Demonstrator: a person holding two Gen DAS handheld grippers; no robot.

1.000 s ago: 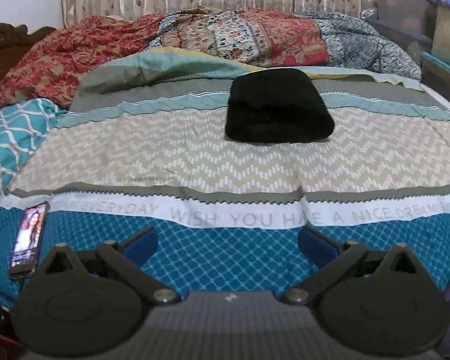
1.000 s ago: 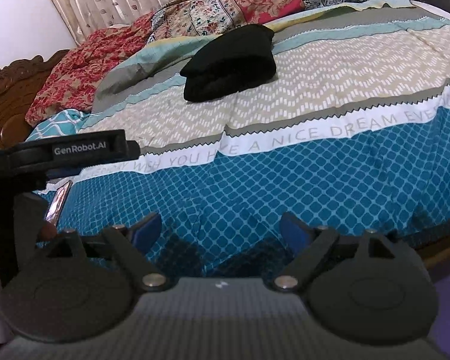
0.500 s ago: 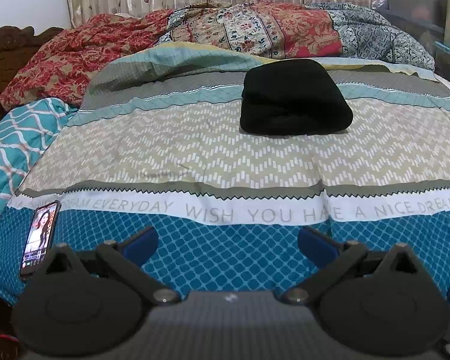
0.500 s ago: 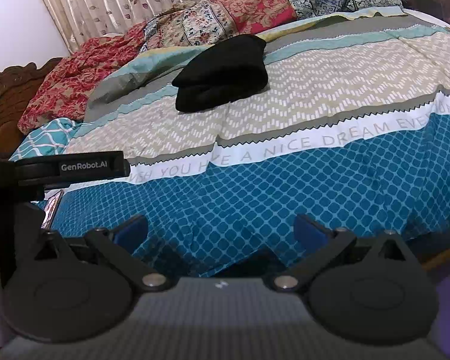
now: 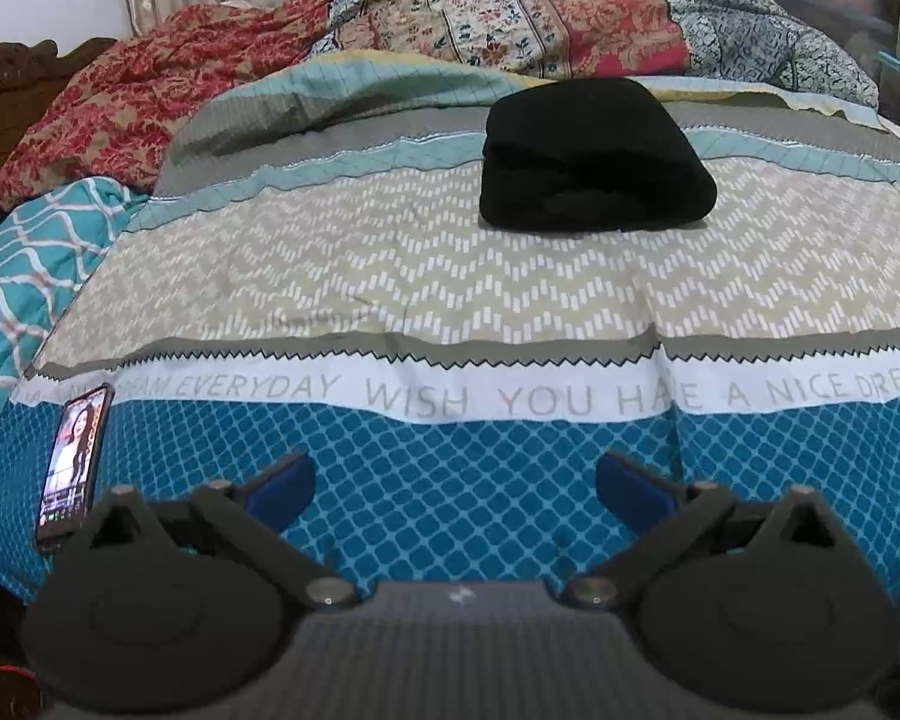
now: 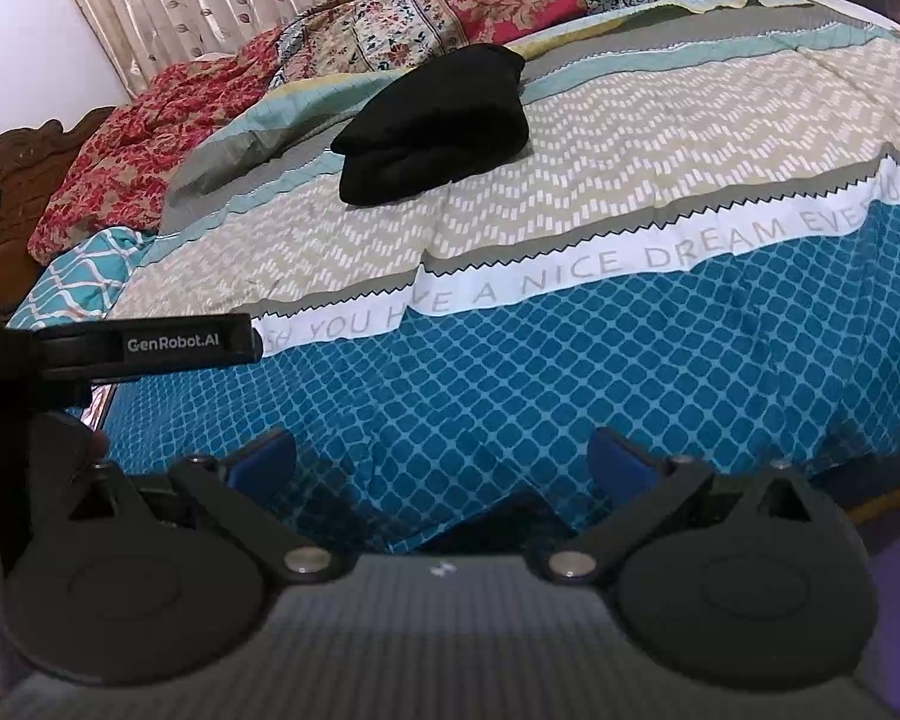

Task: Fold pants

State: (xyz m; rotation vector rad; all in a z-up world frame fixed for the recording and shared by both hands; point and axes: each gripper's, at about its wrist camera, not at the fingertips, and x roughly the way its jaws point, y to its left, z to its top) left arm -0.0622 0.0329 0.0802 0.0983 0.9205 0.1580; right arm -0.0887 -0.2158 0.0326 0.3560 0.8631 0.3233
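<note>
We hold our left tool [image 5: 455, 489] and our right tool [image 6: 441, 456] over the near edge of the bed, each with its blue-padded fingers spread wide and gripping nothing. The black pants [image 5: 591, 165], folded into a thick, compact bundle, lie well beyond both tools on the beige chevron band of the patterned bedspread [image 5: 390, 276], which carries a white strip of grey lettering and a blue lattice print toward us. From the right wrist view the bundle [image 6: 435, 123] sits up and left of centre. A dark smartphone with a lit screen [image 5: 73, 461] rests on the blue print at the bed's left edge. Crumpled red and floral quilts [image 5: 498, 18] pile up behind the pants, before a leaf-print curtain [image 6: 198, 6].
</note>
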